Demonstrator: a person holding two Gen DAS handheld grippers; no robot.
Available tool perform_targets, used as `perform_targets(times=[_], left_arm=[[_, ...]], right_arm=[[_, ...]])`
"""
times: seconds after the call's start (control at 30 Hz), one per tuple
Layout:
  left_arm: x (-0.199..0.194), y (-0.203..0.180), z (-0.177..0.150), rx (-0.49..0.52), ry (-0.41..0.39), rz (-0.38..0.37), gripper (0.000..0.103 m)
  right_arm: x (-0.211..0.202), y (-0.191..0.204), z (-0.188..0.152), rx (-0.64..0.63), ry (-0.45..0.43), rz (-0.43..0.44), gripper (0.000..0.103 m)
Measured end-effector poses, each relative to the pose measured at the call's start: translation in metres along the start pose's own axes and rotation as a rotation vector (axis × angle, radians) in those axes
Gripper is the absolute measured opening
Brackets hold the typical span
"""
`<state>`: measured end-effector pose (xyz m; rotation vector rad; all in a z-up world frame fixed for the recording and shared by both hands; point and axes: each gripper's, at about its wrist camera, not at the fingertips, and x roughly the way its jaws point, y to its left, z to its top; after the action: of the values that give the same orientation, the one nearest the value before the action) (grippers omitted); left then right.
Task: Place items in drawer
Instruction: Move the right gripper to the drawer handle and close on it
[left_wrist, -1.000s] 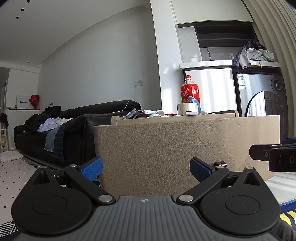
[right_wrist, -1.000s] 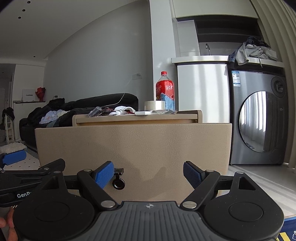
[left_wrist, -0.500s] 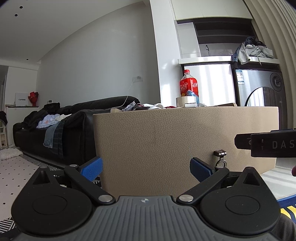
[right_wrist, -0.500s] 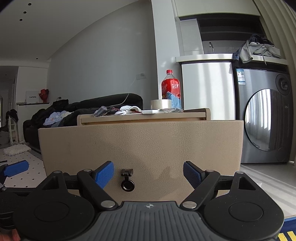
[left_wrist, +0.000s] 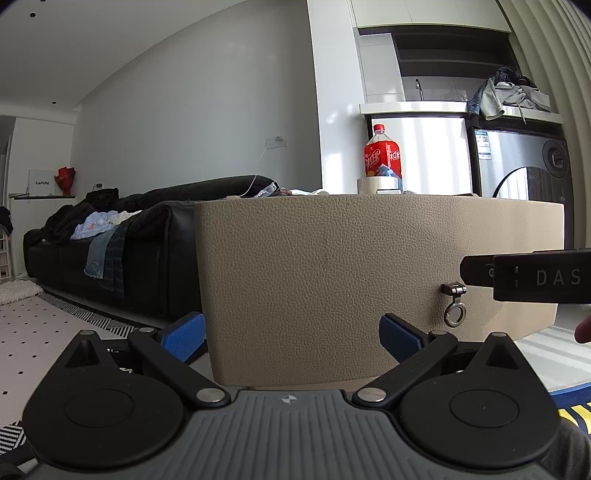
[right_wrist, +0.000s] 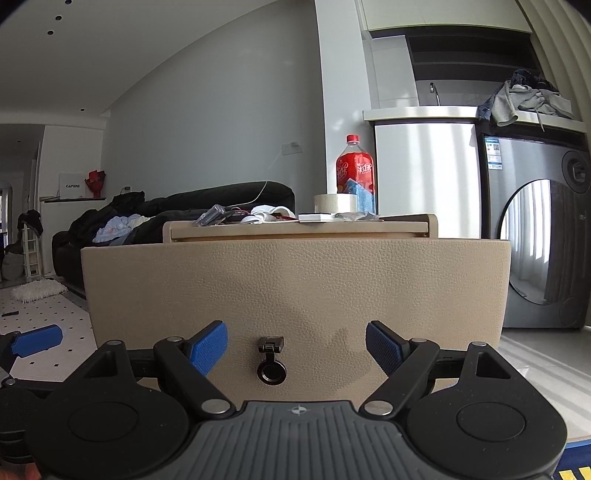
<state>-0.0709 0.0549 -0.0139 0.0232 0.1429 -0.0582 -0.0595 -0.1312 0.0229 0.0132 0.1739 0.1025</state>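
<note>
In front of both grippers, the beige drawer front (right_wrist: 295, 291) is filling the view, its ring pull (right_wrist: 272, 370) hanging between the spread, empty fingers of the right gripper (right_wrist: 295, 347). The left gripper (left_wrist: 291, 332), likewise released, is facing the front's left edge, floor lying open beyond. Only the right view is showing the tabletop (right_wrist: 299, 229) behind, holding a bottle (right_wrist: 355, 173) and tape roll (right_wrist: 335, 204).

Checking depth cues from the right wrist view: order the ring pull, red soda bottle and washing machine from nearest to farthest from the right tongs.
1. Ring pull, between the right tongs, centre.
2. Red soda bottle, behind the drawer front, upper centre.
3. Washing machine, far right.
</note>
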Motion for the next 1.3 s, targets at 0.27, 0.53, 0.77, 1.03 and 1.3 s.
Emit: perform_targets(times=[0.27, 0.53, 0.77, 1.03, 1.3], left_arm=[[-0.002, 0.0, -0.004, 0.002, 0.009, -0.006, 0.103], [0.001, 0.001, -0.005, -0.008, 0.026, -0.01, 0.103], [0.001, 0.0, -0.005, -0.008, 0.035, -0.014, 0.103], [-0.001, -0.003, -0.007, -0.008, 0.045, -0.021, 0.103], [-0.001, -0.002, -0.01, -0.012, 0.055, -0.024, 0.103]], right_arm=[[0.014, 0.002, -0.002, 0.002, 0.024, 0.01, 0.081], [0.026, 0.007, -0.004, -0.014, 0.058, 0.019, 0.058], [0.032, 0.01, -0.009, -0.018, 0.083, 0.012, 0.034], [0.035, 0.015, -0.012, -0.036, 0.095, 0.019, 0.022], [0.039, 0.02, -0.014, -0.056, 0.096, 0.009, 0.017]])
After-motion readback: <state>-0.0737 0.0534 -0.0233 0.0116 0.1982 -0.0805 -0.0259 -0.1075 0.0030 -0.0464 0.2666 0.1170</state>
